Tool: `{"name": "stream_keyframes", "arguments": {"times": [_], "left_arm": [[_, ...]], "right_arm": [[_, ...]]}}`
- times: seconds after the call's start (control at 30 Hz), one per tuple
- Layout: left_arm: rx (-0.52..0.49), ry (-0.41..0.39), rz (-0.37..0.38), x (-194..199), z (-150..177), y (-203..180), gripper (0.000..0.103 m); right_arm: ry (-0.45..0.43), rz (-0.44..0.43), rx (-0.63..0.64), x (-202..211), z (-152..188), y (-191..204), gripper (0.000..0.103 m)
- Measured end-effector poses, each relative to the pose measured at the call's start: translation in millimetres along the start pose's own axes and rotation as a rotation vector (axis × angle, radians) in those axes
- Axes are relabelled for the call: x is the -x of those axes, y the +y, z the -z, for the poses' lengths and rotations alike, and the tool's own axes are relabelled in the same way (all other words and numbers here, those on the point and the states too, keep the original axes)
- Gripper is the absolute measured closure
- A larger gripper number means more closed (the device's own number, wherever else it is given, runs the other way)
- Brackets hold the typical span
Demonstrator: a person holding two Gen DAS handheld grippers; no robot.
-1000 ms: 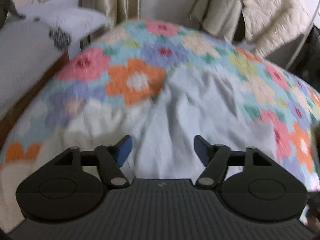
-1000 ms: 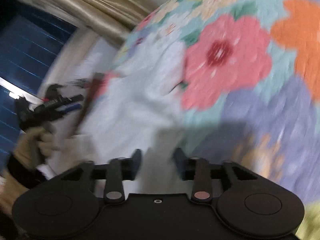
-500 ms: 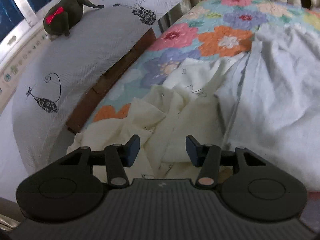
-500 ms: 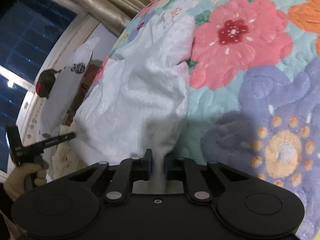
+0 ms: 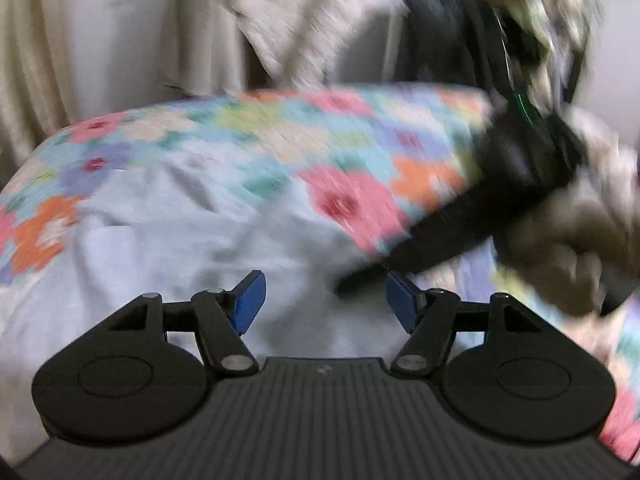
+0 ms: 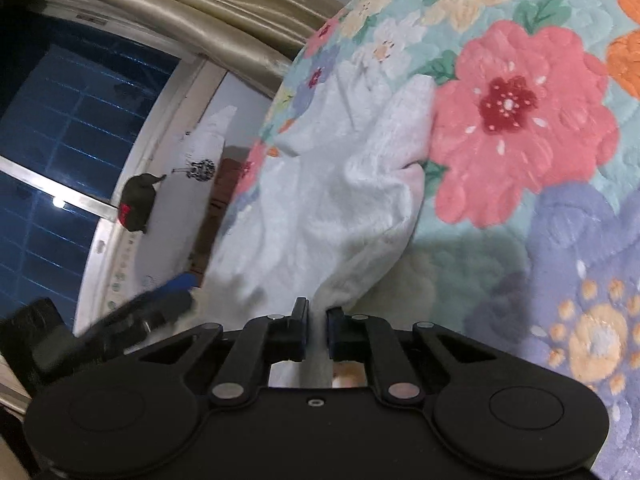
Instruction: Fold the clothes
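Note:
A pale blue-white garment point(image 6: 340, 184) lies crumpled on the floral quilt point(image 6: 520, 128). My right gripper point(image 6: 317, 330) is shut on a pinched edge of this garment, which runs up and away from the jaws. In the left wrist view the same garment point(image 5: 180, 240) spreads under my left gripper point(image 5: 322, 306), which is open and empty just above the cloth. The right gripper point(image 5: 472, 220) and the gloved hand holding it show blurred at the right of that view. The left gripper point(image 6: 160, 304) shows blurred at the lower left of the right wrist view.
The floral quilt point(image 5: 320, 140) covers the bed. A window point(image 6: 60, 140), a white pillow point(image 6: 188, 184) with a dark plush toy point(image 6: 138, 204) and a beige curtain point(image 6: 180, 0) lie beyond the bed's far side. Light jackets point(image 5: 288, 12) hang on the wall behind the bed.
My right gripper has closed fully on the garment's edge. My left gripper has swung from the pillow side and a cream garment to over the pale garment, and its jaws have opened wider.

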State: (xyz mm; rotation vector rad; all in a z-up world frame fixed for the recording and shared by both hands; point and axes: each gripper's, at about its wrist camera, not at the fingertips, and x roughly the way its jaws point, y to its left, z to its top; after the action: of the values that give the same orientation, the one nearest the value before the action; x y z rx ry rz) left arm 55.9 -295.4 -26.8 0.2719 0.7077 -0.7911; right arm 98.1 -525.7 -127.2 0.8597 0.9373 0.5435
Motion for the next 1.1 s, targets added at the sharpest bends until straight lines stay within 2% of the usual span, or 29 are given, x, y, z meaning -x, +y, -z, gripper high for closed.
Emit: {"name": "stream_keyframes", "arguments": {"times": [0.07, 0.17, 0.2, 0.23, 0.27, 0.3, 0.4, 0.43, 0.53, 0.57, 0.6, 0.7, 0.73, 0.77, 0.8, 0.87, 0.97, 1.03, 1.1], "left_arm": [[-0.031, 0.044, -0.024, -20, 4, -13, 0.035], [-0.1, 0.05, -0.162, -39, 8, -21, 0.033], [-0.107, 0.057, -0.21, -45, 9, -20, 0.043], [-0.101, 0.065, -0.244, -48, 11, -18, 0.07], [-0.083, 0.074, -0.266, -49, 12, -13, 0.081], [-0.051, 0.079, -0.27, -48, 13, -6, 0.088], [0.049, 0.059, -0.222, -41, 13, 11, 0.093], [0.051, 0.053, -0.208, -39, 12, 12, 0.094], [-0.034, 0.014, -0.14, -34, 8, 3, 0.094], [-0.06, -0.011, -0.103, -32, 6, 0, 0.094], [-0.086, -0.037, -0.066, -31, 4, -4, 0.097], [-0.122, -0.063, 0.003, -33, -5, -5, 0.096], [-0.115, -0.064, 0.022, -36, -8, -3, 0.097], [-0.107, -0.07, 0.037, -39, -11, -1, 0.097], [-0.107, -0.082, 0.046, -40, -14, -1, 0.097], [-0.11, -0.123, 0.051, -34, -20, -6, 0.098], [-0.078, -0.143, 0.073, -27, -35, -12, 0.098], [-0.067, -0.078, 0.081, -39, -36, -17, 0.092], [-0.07, 0.031, 0.071, -51, -26, -28, 0.086]], "right_arm": [[0.025, -0.018, -0.048, -2, -8, -2, 0.091], [0.046, -0.059, -0.101, -5, -21, -2, 0.091], [0.056, -0.055, -0.077, -5, -25, 3, 0.091], [0.066, -0.051, -0.054, -6, -29, 8, 0.091], [0.075, -0.047, -0.033, -7, -32, 12, 0.091], [0.084, -0.052, -0.021, -7, -34, 15, 0.091], [0.079, -0.047, -0.013, -4, -38, 16, 0.091], [0.074, -0.038, -0.01, -3, -39, 15, 0.091], [0.056, -0.054, -0.057, 2, -37, 11, 0.087], [0.058, -0.055, -0.078, 2, -33, 10, 0.079], [0.064, -0.043, -0.097, 3, -30, 9, 0.066], [0.044, -0.036, -0.109, 9, -26, 5, 0.051], [0.035, -0.036, -0.11, 12, -26, 3, 0.05], [0.026, -0.036, -0.112, 14, -25, 1, 0.054], [0.018, -0.037, -0.113, 16, -25, 0, 0.063], [0.0, -0.038, -0.116, 21, -23, -4, 0.067], [-0.023, -0.035, -0.118, 26, -22, -9, 0.068], [-0.025, -0.021, -0.112, 22, -23, -12, 0.068], [-0.027, -0.007, -0.106, 19, -24, -14, 0.068]]}}
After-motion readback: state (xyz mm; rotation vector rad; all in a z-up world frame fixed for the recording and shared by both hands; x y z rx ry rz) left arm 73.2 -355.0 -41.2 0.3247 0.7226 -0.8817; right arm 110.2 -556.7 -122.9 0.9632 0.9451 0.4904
